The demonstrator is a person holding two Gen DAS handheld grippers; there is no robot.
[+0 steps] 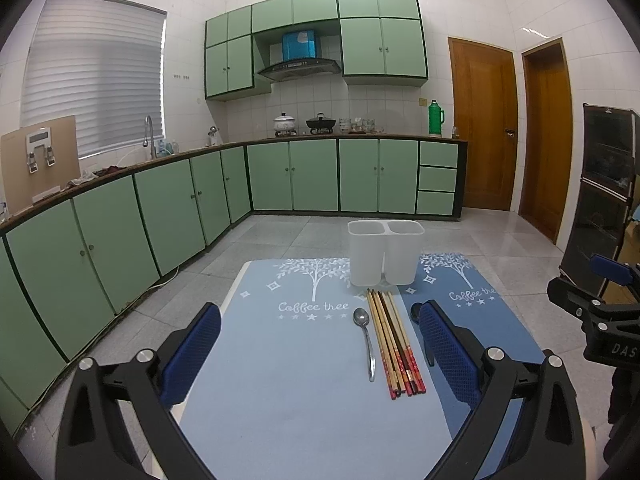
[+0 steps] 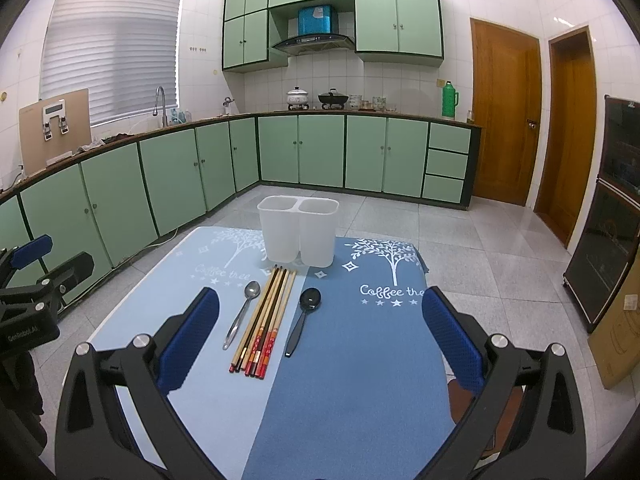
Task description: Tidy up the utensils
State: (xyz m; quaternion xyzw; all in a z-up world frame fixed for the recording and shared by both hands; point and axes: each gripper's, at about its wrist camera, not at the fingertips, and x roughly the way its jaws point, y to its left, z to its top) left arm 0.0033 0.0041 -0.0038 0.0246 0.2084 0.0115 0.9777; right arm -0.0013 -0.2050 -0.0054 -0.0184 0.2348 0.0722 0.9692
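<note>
Both the left gripper [image 1: 320,344] and right gripper [image 2: 320,332] hover wide apart and empty, chopsticks [image 2: 264,320] at 12 o'clock before the white holder [image 2: 298,232].

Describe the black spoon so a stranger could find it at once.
On the blue mat, before the white two-compartment holder, lie utensils in a row. The black spoon is rightmost, beside the chopsticks; the other spoon, the metal spoon, is shiny silver.

two-tone blue mat [image 2: 360,360] with white trees, black spoon [image 2: 304,320], blue fingers [image 2: 452,344].
</note>
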